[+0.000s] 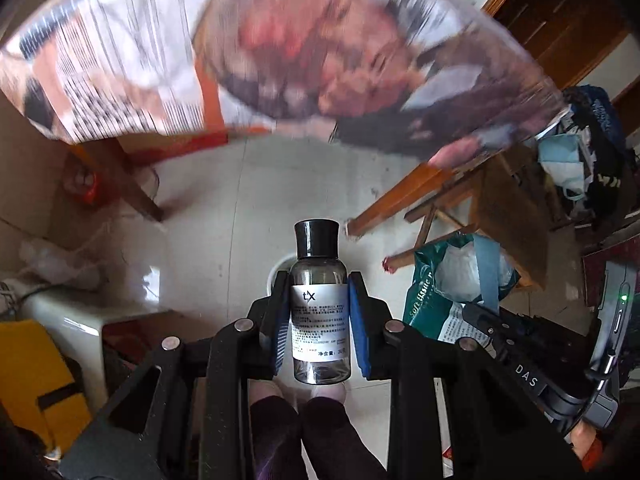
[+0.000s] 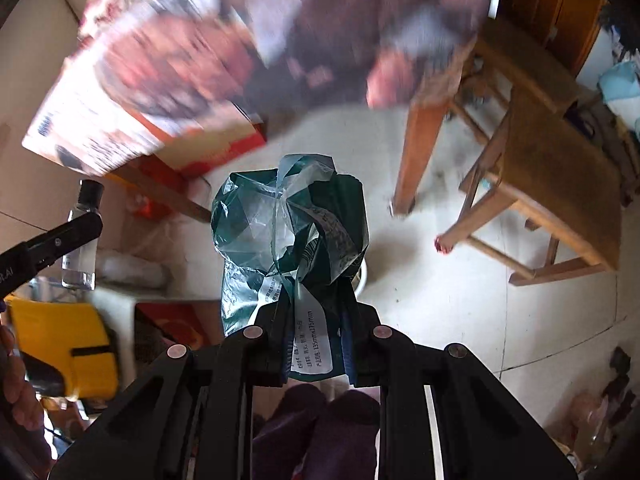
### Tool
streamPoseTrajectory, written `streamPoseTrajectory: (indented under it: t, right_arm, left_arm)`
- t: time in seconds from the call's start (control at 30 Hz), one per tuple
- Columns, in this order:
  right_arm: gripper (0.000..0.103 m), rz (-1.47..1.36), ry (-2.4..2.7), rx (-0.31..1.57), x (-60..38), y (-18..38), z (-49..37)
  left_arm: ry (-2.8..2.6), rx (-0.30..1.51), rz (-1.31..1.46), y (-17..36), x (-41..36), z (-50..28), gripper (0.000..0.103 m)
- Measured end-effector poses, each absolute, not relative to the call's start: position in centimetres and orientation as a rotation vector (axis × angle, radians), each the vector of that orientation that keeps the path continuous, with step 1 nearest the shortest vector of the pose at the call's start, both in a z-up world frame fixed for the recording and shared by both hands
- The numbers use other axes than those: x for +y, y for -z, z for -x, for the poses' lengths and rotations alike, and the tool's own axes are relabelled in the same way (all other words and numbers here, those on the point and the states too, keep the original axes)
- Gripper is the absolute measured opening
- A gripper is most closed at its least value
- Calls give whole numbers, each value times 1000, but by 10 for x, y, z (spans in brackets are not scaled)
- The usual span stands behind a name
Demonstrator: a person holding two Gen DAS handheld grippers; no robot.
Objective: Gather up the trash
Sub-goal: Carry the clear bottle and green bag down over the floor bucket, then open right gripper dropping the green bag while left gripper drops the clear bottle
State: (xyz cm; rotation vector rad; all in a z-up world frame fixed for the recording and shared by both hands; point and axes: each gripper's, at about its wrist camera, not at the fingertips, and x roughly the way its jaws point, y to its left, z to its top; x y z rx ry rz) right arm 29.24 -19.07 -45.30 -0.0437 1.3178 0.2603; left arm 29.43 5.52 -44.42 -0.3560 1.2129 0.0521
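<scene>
My left gripper (image 1: 319, 308) is shut on a small clear bottle (image 1: 320, 316) with a black cap and a white label, held upright above the floor. My right gripper (image 2: 316, 340) is shut on a crumpled green and clear tissue wrapper (image 2: 290, 224), held up over a white bowl-like container (image 2: 362, 276) on the floor. The wrapper also shows in the left wrist view (image 1: 448, 292), to the right of the bottle. The bottle also shows in the right wrist view (image 2: 82, 236), at the left, between the left gripper's fingers.
A table edge covered in printed paper (image 1: 280, 52) hangs above. Wooden stools (image 2: 552, 168) stand at the right with clothes piled beyond. A yellow box (image 2: 64, 348) and cardboard (image 1: 36, 184) are at the left. The floor is pale tile.
</scene>
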Motion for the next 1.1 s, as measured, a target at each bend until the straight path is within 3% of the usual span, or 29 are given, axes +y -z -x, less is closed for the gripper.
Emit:
streamPoseTrajectory:
  t: [0.4,0.63,0.9,1.0,1.1]
  right_arm:
    - [18,114,-301,1419,-188,638,-337]
    - [18,141,-304,1462,-178,714,-357]
    - [22,143,-328,1463,-169,752,-370]
    - [38,145,-338,1503,-165,756,-370]
    - [38,158,-343,1507,-164,758,-370]
  left_arm:
    - [-45,1375,480,672,50,-323,27]
    - [-92,1453,525,785,57,-342,27]
    - [-109,1482,560,837,58,-355,27]
    - [-124,1520,565,843,58,-358,27]
    - [-125,1543,582,838,60,-356,27]
